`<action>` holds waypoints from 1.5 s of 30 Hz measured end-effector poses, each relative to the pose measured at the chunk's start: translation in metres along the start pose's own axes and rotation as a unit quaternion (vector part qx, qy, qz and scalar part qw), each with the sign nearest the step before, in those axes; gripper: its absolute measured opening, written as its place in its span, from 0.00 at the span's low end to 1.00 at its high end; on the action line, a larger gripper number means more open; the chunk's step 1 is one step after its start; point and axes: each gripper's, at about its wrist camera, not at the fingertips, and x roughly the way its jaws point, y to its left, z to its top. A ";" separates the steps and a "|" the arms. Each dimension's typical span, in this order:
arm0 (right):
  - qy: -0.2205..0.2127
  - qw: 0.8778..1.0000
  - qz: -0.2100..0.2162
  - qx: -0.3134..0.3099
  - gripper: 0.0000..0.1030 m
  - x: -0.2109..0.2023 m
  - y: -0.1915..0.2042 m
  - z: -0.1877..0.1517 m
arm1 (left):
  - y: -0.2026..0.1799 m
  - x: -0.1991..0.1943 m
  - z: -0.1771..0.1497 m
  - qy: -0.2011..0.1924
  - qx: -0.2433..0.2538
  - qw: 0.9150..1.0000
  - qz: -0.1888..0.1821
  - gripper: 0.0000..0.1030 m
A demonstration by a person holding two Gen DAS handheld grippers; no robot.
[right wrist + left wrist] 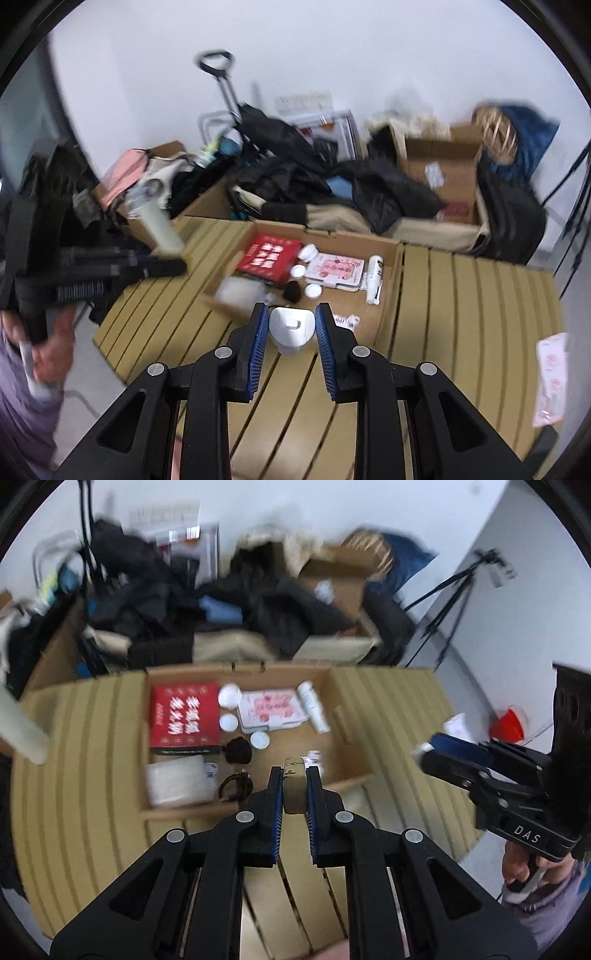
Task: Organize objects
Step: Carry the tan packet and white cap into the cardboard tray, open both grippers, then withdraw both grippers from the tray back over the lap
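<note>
**Both grippers loaded over open box**

The left gripper (295,775) is clamped on a tan block (294,790); the right gripper (291,317) on a white device (290,328). The cardboard box (347,705), at twelve o'clock, sits on the slatted table (480,295).

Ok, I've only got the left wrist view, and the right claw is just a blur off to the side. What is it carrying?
Observer: The right claw is shut on a white rounded plastic item with a small tab on its face.
Operator: Is anything lying on the table outside the box?
Observer: Yes. A pink-and-white packet lies on the slatted table, to the right of the cardboard box.
Operator: Anything in the clutter I can't make out?
Observer: A pink bag lies on the pile at the left side of the right wrist view.
</note>
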 end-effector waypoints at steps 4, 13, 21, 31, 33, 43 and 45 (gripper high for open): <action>0.082 0.996 -0.035 0.032 0.28 0.109 -0.035 0.013 | 0.014 0.106 0.004 0.077 -0.015 0.997 0.001 0.08; 0.107 0.992 -0.043 0.053 0.80 0.186 -0.061 0.006 | 0.026 0.154 -0.007 0.077 0.007 0.997 0.013 0.59; 0.075 0.993 -0.077 0.045 0.80 0.113 -0.041 0.023 | 0.042 0.049 0.000 -0.017 0.001 0.992 0.122 1.00; 0.042 0.989 -0.140 0.035 0.80 -0.010 0.000 -0.017 | 0.051 -0.079 -0.049 -0.064 -0.045 0.979 0.189 1.00; 0.033 0.989 -0.142 0.032 0.80 -0.029 0.011 -0.028 | 0.037 -0.104 -0.067 -0.074 -0.032 0.978 0.194 1.00; -0.024 0.991 -0.128 0.005 0.80 -0.109 0.069 -0.107 | -0.023 -0.183 -0.168 -0.136 0.012 0.975 0.176 1.00; -0.037 0.992 -0.125 -0.003 0.80 -0.127 0.081 -0.131 | -0.032 -0.198 -0.194 -0.156 0.023 0.973 0.170 1.00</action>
